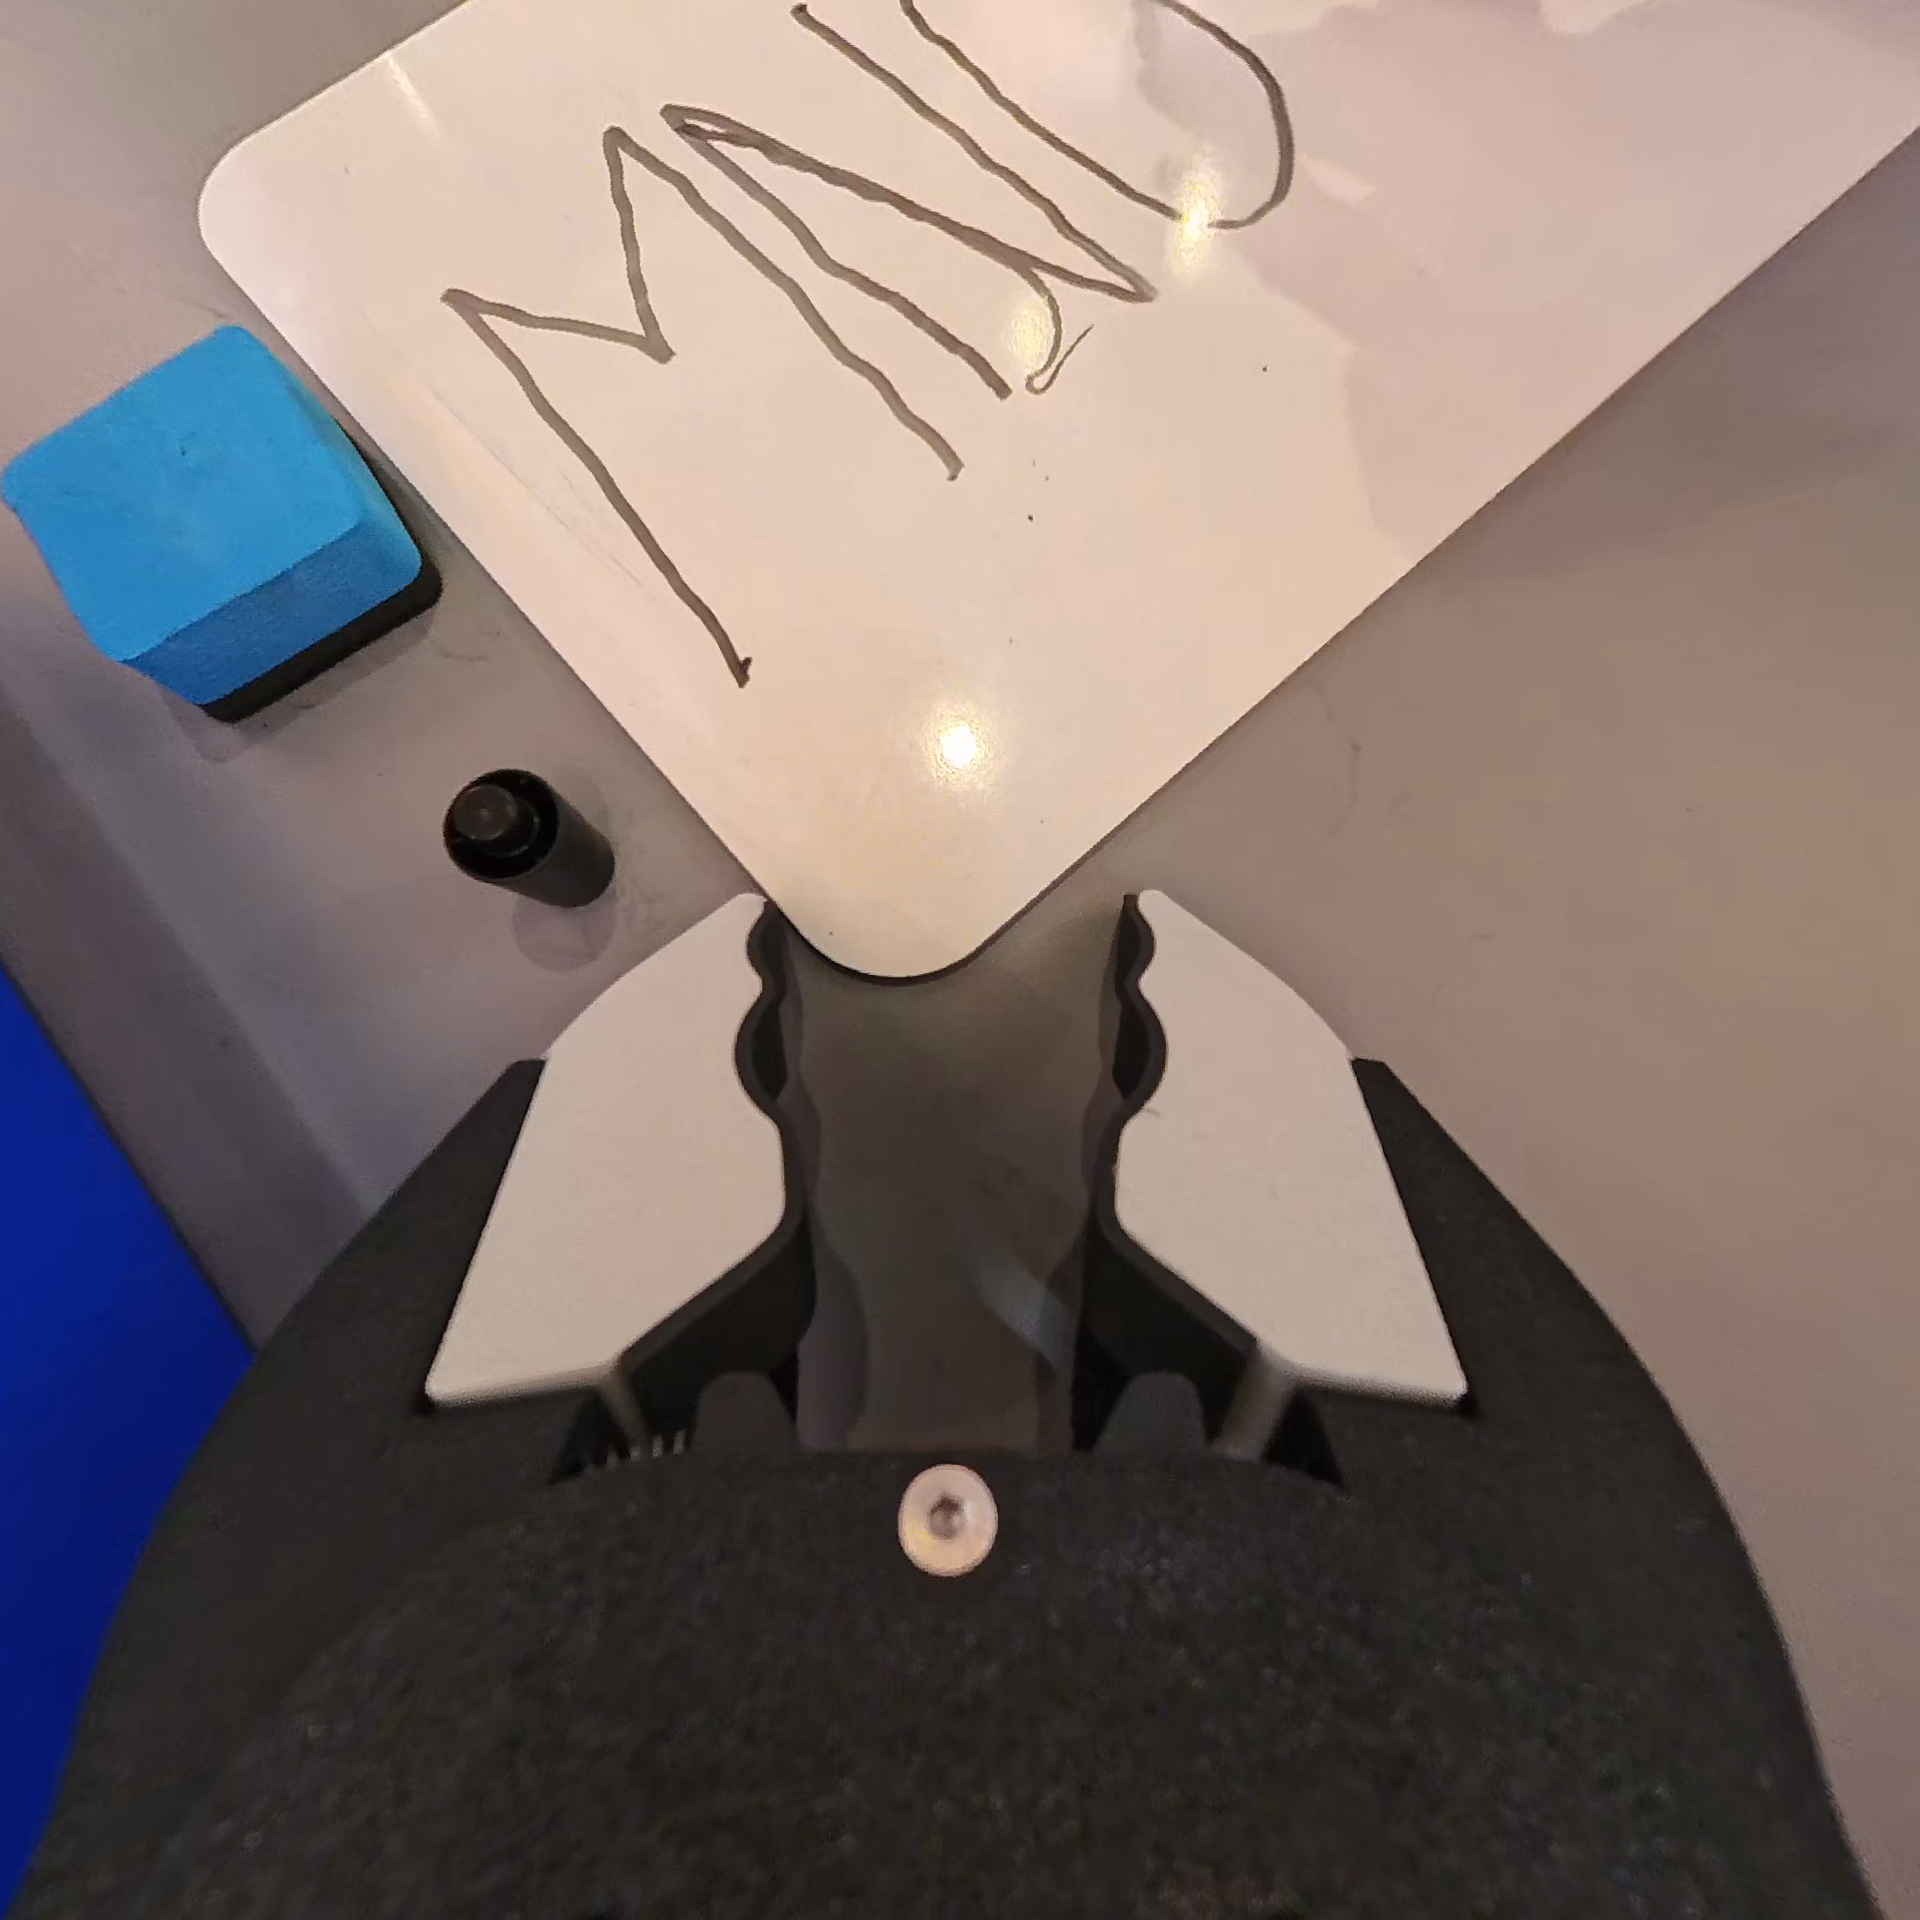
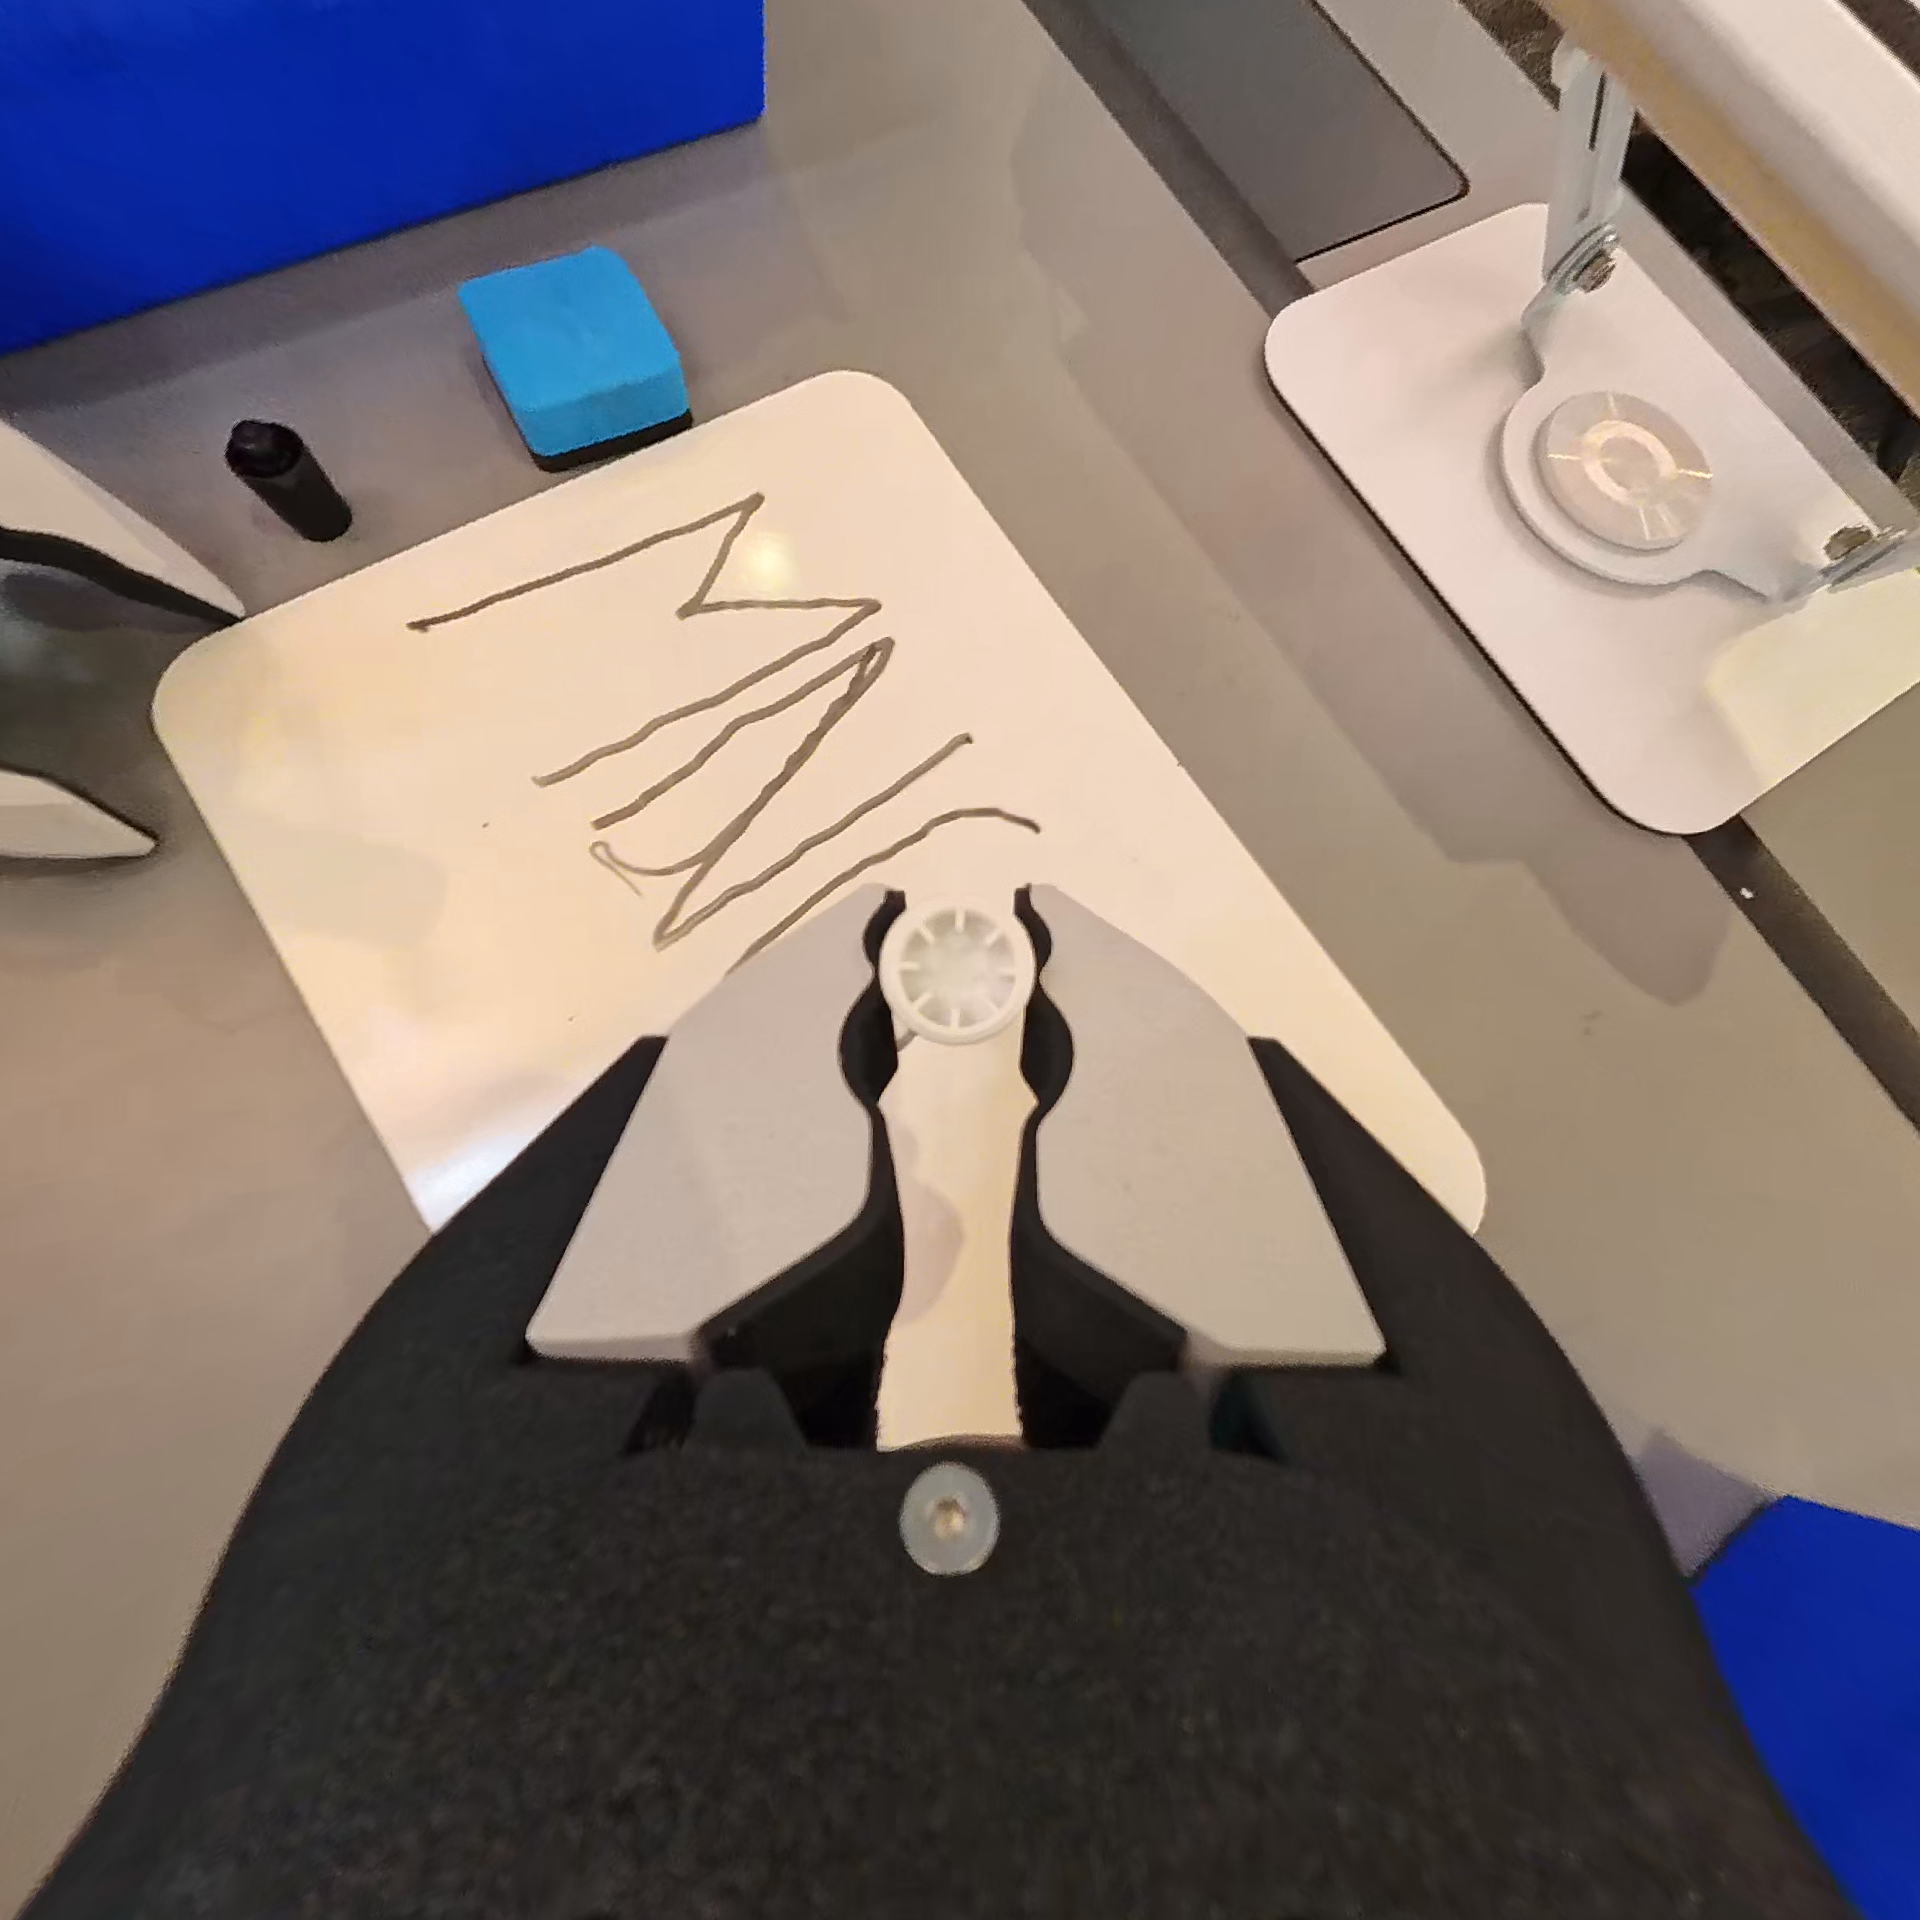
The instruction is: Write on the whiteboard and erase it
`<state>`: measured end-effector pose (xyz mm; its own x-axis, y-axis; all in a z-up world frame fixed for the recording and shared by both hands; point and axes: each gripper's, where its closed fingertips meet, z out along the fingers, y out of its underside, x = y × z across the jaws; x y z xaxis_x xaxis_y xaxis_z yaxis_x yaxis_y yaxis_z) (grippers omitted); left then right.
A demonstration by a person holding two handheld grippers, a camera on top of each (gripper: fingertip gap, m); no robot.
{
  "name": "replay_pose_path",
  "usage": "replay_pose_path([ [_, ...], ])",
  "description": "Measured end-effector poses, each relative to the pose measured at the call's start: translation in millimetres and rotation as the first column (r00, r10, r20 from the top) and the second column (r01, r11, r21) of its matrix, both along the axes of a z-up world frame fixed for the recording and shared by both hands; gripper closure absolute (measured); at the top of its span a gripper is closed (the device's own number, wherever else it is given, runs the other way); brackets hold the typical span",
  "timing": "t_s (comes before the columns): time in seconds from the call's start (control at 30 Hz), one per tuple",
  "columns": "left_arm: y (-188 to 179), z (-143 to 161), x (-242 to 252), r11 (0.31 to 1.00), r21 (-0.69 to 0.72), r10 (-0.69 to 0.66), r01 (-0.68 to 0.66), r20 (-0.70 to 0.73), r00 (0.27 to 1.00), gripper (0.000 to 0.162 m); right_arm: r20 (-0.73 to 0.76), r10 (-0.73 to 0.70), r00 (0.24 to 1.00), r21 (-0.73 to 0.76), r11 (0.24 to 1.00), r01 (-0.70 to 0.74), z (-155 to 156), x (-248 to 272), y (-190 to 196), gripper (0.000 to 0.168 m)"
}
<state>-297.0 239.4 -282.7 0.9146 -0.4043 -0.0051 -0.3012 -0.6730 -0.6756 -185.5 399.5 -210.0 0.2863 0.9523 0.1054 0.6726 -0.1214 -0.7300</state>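
Whiteboard: small white rounded-corner whiteboard point(image 2: 416, 935) lies flat on the grey desk point(image 2: 156, 1091); dark grey hand-drawn marker strokes cover its middle.
Right hand-held gripper point(image 2: 954, 894): fingers closed round a white plastic marker point(image 2: 956, 971), seen end-on from its ribbed rear; it stands over the board beside the last strokes. Tip hidden, contact with board cannot be told.
Left hand-held gripper point(image 1: 951, 909): fingers parted, nothing between them; positioned at the near rounded corner of the whiteboard point(image 1: 935, 675), the left finger overlapping the corner's edge in view.
Eraser: blue foam block eraser with black felt base point(image 1: 213, 520) on the desk, just beside the board's edge.
Cap: short black cylindrical marker cap point(image 1: 525, 836) lying on the desk near eraser and board.
Other: white flat stand base with metal bracket point(image 2: 1558, 499), well apart from board; blue panel point(image 2: 364, 135) behind eraser.
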Motion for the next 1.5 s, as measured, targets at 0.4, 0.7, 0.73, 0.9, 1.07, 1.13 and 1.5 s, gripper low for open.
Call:
replay_pose_path([
  [0.4,0,0,0,1.000,-0.004,-0.005,0.005,-0.001,1.000,0.100,0.011,0.018,1.000,0.012,1.000,-0.018,0,-28,35,0.148],
  [0.7,0,0,0,1.000,-0.003,-0.004,0.004,-0.001,1.000,0.100,0.032,0.075,0.997,0.006,0.997,-0.075,0,-45,26,0.148],
  [0.73,0,0,1,1.000,-0.003,-0.003,0.003,-0.001,1.000,0.100,0.036,0.075,0.997,0.009,0.997,-0.075,0,-45,26,0.148],
  [0.9,0,0,1,1.000,-0.003,-0.004,0.004,0.000,1.000,0.100,-0.050,0.035,0.998,0.024,0.999,-0.034,25,-36,25,0.148],
  [1.07,0,0,1,1.000,0.000,-0.003,0.003,0.001,1.000,0.100,-0.116,-0.039,0.993,0.019,0.999,0.042,57,-10,21,0.148],
  [1.13,0,0,1,1.000,0.000,0.000,0.000,0.001,1.000,0.100,-0.122,-0.068,0.990,0.014,0.997,0.071,61,-1,21,0.148],
  [1.5,0,0,1,1.000,-0.005,-0.003,0.003,-0.002,1.000,0.100,-0.078,-0.153,0.985,-0.043,0.988,0.150,34,19,32,0.148],
])
